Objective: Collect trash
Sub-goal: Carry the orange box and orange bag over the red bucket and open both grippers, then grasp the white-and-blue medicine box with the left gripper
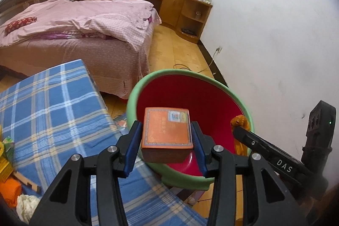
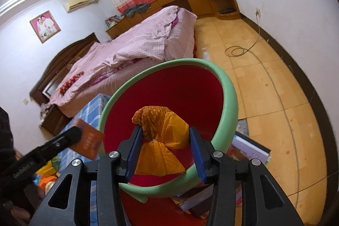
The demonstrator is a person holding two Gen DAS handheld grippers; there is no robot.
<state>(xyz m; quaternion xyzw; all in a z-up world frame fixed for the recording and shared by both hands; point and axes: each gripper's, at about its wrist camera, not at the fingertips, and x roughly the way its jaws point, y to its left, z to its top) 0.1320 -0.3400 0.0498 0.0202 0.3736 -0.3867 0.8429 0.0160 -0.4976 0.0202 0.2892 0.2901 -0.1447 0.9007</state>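
An orange cardboard box point(image 1: 167, 128) sits between the blue pads of my left gripper point(image 1: 166, 126), which is shut on its two sides. The box hangs over the near side of a red bin with a green rim point(image 1: 131, 99). My right gripper point(image 2: 165, 130) holds a crumpled orange paper wad point(image 2: 163, 120) above the same bin's green rim point(image 2: 231, 99); the pads touch the wad on both sides. In the left wrist view the right gripper point(image 1: 239, 130) reaches in from the right. The right wrist view shows the left gripper point(image 2: 70, 137) with the box point(image 2: 89, 141) at the left.
A table with a blue plaid cloth point(image 1: 53, 109) stands left of the bin, with yellow and orange clutter point(image 1: 6, 162) at its near corner. A pink-covered bed point(image 1: 84, 31) lies behind. Books and papers point(image 2: 252, 147) lie by the bin. A cable point(image 2: 235, 50) coils on the tiled floor.
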